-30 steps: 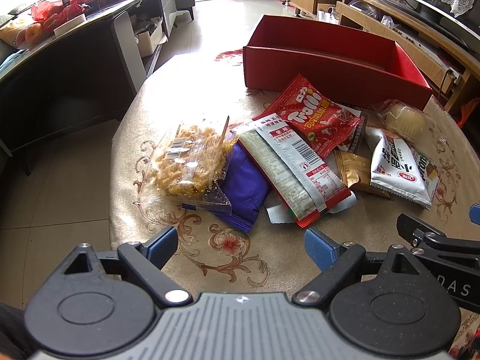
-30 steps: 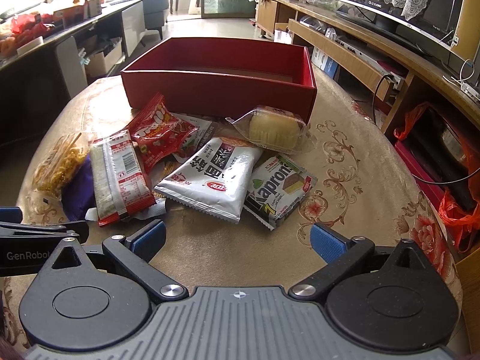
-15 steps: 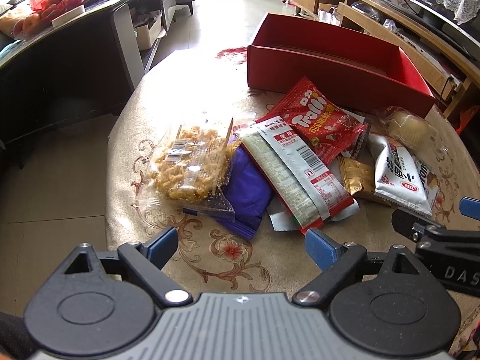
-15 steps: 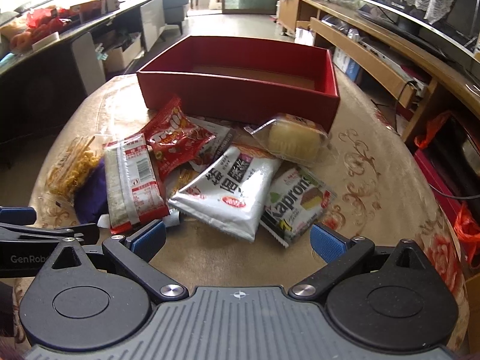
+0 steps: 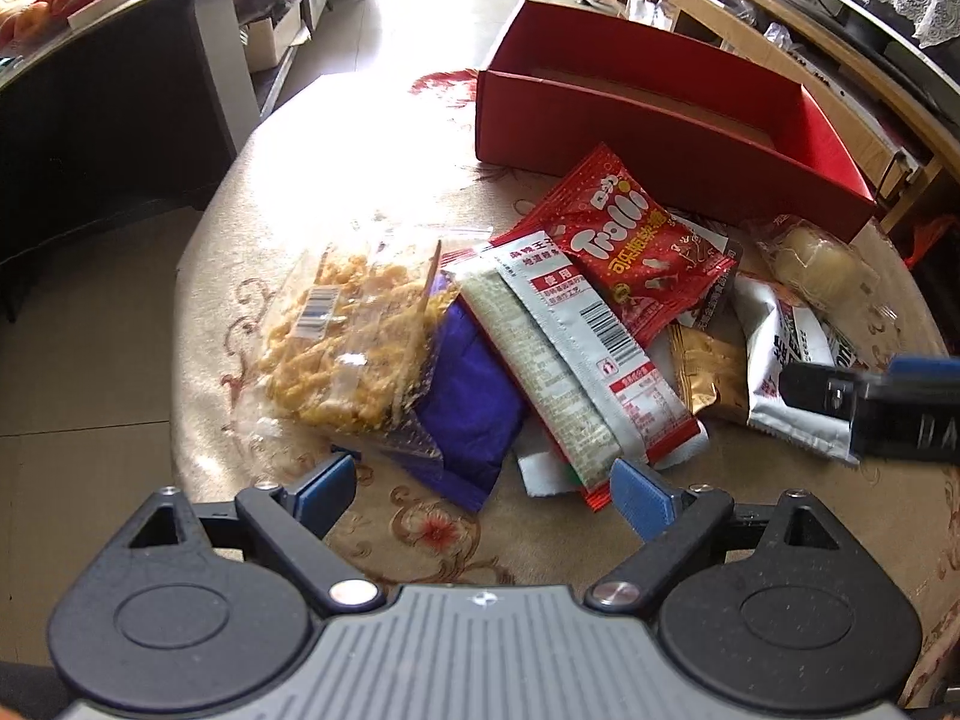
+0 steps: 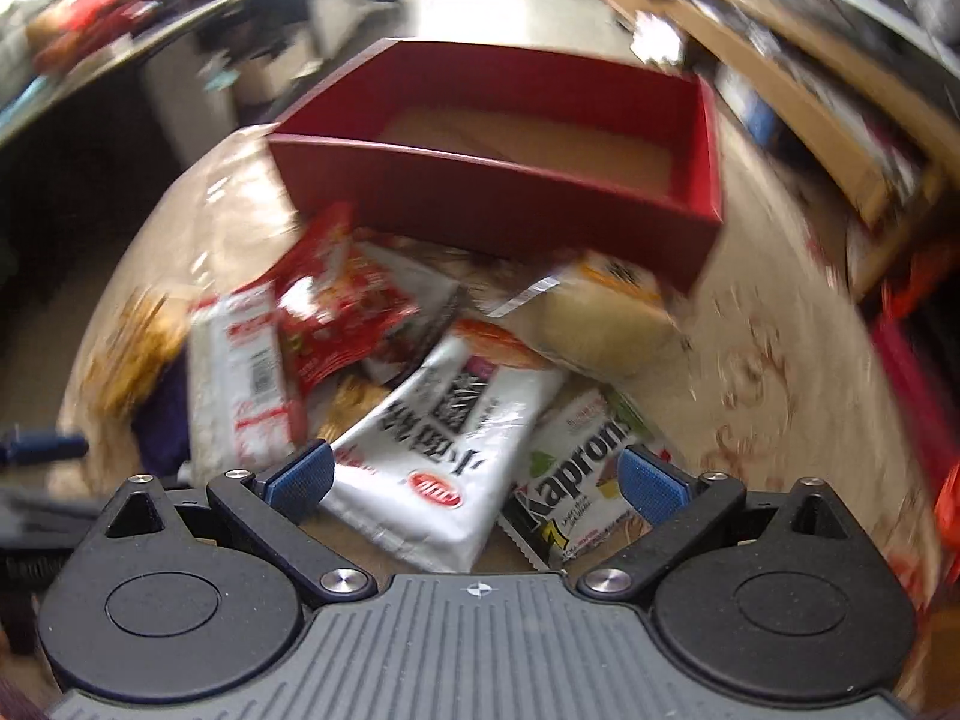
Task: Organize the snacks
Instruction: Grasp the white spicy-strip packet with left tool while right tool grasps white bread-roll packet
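Several snack packs lie heaped on a round table in front of an empty red box [image 5: 672, 138] [image 6: 492, 204]. My left gripper [image 5: 480, 495] stands open just short of a purple pack [image 5: 468, 402], with a clear bag of yellow twists [image 5: 354, 336] and a long red-and-white pack [image 5: 576, 354] beyond it. A red Trolli bag [image 5: 630, 240] lies nearer the box. My right gripper [image 6: 474, 480] is open over a white pack [image 6: 444, 456] and a Kapron pack [image 6: 576, 480], not pressing either. A wrapped pale cake [image 6: 600, 318] lies by the box corner.
The table wears a beige floral cloth [image 5: 432, 528] and drops off to a tiled floor at the left. A dark counter [image 5: 108, 96] stands at far left, and a long wooden TV bench [image 5: 840, 54] runs along the right. The right gripper's finger [image 5: 870, 402] shows at the left wrist view's right edge.
Both grippers have moved forward toward the snack pile, the right one faster, so its view is blurred. The white and Kapron packs now sit between the right fingers. Both jaws stay wide.
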Motion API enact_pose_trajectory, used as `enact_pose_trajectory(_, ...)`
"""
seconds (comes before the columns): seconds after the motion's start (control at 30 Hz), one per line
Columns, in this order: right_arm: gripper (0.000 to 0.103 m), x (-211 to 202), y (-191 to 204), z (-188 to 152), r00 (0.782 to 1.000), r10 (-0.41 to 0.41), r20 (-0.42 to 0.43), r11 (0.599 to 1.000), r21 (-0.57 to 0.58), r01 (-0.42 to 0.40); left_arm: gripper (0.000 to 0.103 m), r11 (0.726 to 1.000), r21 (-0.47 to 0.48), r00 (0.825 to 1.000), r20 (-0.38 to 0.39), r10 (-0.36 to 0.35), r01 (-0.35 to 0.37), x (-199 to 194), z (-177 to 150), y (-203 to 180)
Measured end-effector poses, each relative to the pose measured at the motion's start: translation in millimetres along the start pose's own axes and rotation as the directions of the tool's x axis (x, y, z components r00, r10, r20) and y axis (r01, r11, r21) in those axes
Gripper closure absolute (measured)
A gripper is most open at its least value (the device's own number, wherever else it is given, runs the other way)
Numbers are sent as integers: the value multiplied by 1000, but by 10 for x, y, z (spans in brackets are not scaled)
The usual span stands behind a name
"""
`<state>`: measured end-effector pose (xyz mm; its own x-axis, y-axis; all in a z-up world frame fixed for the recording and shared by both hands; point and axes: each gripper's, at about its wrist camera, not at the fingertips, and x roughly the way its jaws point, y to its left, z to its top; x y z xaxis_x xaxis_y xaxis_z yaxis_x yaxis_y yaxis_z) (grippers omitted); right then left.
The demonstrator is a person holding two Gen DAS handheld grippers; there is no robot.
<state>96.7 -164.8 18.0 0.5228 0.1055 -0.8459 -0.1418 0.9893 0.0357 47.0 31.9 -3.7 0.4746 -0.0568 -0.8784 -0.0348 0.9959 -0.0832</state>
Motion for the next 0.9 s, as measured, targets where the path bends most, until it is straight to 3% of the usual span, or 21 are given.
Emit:
enact_pose_trajectory(0.13, 4, 128, -77, 84, 998, 59, -28, 986, 160, -54, 15, 999, -39, 1000, -2, -28, 28, -24, 42, 47)
enact_pose_trajectory(0.33, 6, 425, 133, 194, 996, 46, -78, 986, 162, -33, 15, 998, -52, 998, -45, -43, 41, 42, -10, 89)
enact_pose_trajectory(0.37, 12, 457, 185, 208, 997, 17, -72, 991, 134, -7, 15, 998, -52, 998, -53, -44, 41, 54, -16, 92)
enact_pose_trajectory(0.4, 30, 487, 235, 221, 997, -14, -70, 994, 105, 21, 15, 998, -51, 997, -56, -44, 42, 62, -21, 94)
enact_pose_trajectory(0.43, 39, 502, 263, 228, 997, -40, -70, 996, 78, 46, 15, 998, -51, 997, -57, -45, 43, 60, -25, 103)
enact_pose_trajectory(0.57, 56, 415, 165, 156, 996, 9, -94, 998, 57, -4, 15, 998, -53, 998, -50, -46, 43, 40, -29, 147)
enact_pose_trajectory(0.9, 62, -183, 12, -451, 988, 110, -110, 994, 0, -111, 15, 980, -167, 990, -81, -119, 104, 128, 86, 122)
